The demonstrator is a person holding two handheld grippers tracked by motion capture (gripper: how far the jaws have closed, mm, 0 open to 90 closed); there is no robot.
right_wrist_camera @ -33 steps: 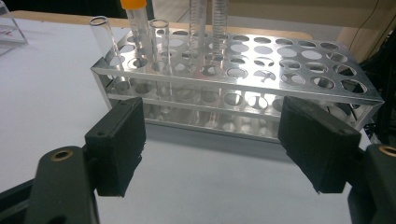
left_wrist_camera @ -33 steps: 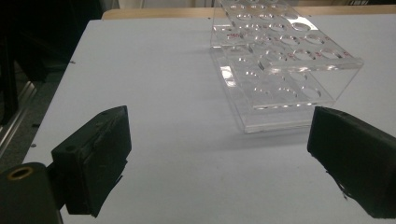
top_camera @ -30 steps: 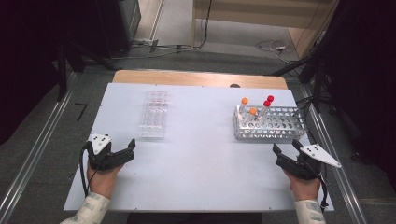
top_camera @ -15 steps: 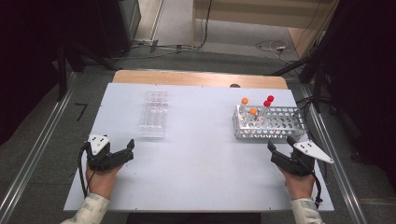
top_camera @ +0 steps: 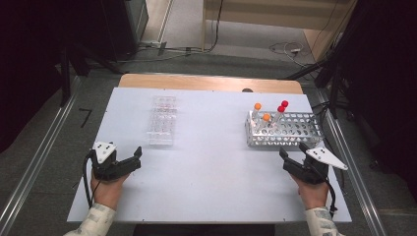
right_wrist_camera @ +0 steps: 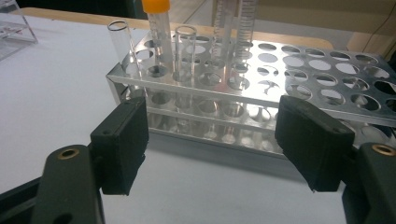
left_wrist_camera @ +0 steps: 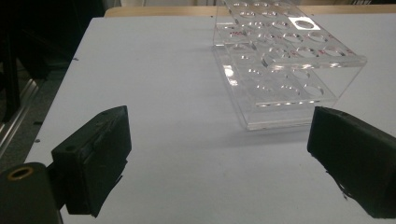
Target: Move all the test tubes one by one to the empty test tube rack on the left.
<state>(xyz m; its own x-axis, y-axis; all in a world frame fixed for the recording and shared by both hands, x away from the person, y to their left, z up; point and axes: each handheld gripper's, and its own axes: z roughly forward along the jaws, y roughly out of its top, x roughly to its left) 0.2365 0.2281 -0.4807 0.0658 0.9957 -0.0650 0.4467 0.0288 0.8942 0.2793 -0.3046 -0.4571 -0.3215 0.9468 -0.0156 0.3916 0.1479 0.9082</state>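
Gaping wide and empty, the right tongs face the metal rack near the worktop's right edge; left tongs likewise spread, near the clear rack. Its orange-capped tube looks light, slippery, breakable; I'd pinch gently under the cap.

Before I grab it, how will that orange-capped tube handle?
The orange-capped tube looks like smooth clear glass or plastic, so probably slippery and possibly fragile. It is tall and thin, so it would likely tip outside the metal rack, and it should lift out lightly.
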